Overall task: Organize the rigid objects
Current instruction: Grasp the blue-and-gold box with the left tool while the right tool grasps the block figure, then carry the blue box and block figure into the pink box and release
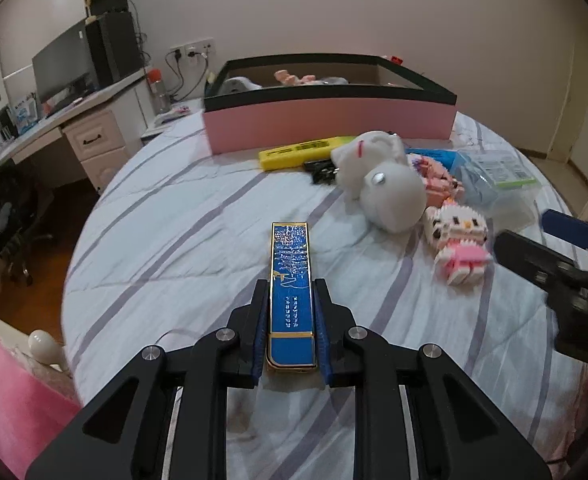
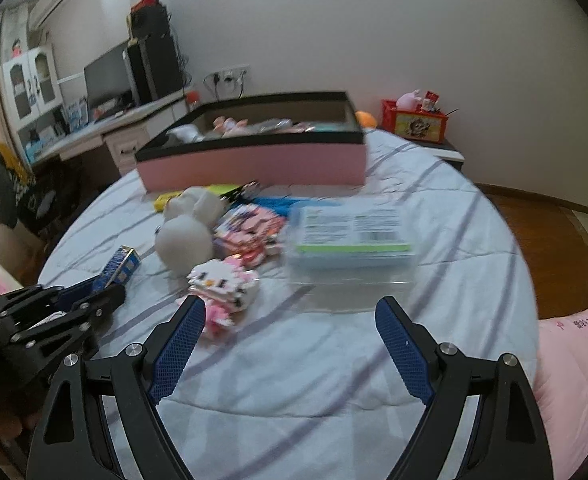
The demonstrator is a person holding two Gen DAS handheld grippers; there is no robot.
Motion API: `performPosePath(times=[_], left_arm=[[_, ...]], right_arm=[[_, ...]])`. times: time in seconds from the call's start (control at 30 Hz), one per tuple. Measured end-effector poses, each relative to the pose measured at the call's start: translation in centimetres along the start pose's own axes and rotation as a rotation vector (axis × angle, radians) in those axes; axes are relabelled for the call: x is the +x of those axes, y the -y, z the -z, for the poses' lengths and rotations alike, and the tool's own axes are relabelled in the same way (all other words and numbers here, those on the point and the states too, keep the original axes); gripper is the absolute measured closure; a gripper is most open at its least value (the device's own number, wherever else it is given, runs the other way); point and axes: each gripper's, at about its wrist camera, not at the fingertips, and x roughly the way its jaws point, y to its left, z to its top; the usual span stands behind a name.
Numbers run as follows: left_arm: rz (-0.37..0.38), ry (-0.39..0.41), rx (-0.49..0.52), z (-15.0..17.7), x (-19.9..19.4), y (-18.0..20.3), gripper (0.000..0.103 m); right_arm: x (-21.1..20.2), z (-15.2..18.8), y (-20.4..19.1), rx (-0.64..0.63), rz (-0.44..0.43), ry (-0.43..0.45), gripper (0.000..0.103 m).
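My left gripper [image 1: 291, 292] is shut on a long blue box with gold trim [image 1: 290, 280], held just above the striped bed; the box also shows in the right wrist view [image 2: 121, 266]. My right gripper [image 2: 289, 312] is open and empty above the bed, in front of a clear plastic case with a green label [image 2: 352, 236]. A block-built Hello Kitty figure [image 2: 223, 280] lies by its left finger [image 2: 179, 344]. The pink storage box with a black rim [image 1: 330, 122] stands at the far end of the bed and holds several toys.
A white plush toy [image 1: 386, 184], a yellow box [image 1: 302, 152], pink block figures [image 2: 249, 228] and a black clip lie mid-bed. A desk with monitor [image 1: 65, 64] is to the left. A red box [image 2: 414, 122] sits on a nightstand.
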Motion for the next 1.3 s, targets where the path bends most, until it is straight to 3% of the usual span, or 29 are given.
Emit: performPosePath(times=[0.1, 0.4, 0.5, 0.6, 0.9, 1.2, 1.3], left_arm=[[-0.023, -0.003, -0.020, 0.7, -0.5, -1.1, 0.082], [0.015, 0.002, -0.050, 0.8, 0.2, -2.1, 0.082], [0.000, 0.008, -0.039, 0.6, 0.5, -1.7, 0.082], [-0.012, 0.022, -0.021, 0.5, 0.6, -1.3, 0.082], [0.024, 0.087, -0.045, -0.2, -1.8, -0.5, 0.082], [0.065, 0.254, -0.015, -2.0, -7.4, 1.0, 0.082], [0.046, 0.319, -0.009, -2.8, -9.8, 1.3, 0.082]], right_arm=[[1.5, -0.4, -1.5, -0.023, 0.004, -0.044, 0.015], [4.5, -0.6, -3.3, -0.044, 0.009, -0.126, 0.017], [4.1, -0.6, -2.5, -0.034, 0.025, -0.114, 0.045], [3.8, -0.6, -1.7, -0.027, -0.001, -0.112, 0.049], [0.0, 0.4, -0.6, -0.002, -0.055, -0.008, 0.049], [-6.8, -0.7, -0.4, -0.010, -0.045, 0.195, 0.049], [-9.0, -1.4, -0.7, -0.018, -0.043, 0.261, 0.049]])
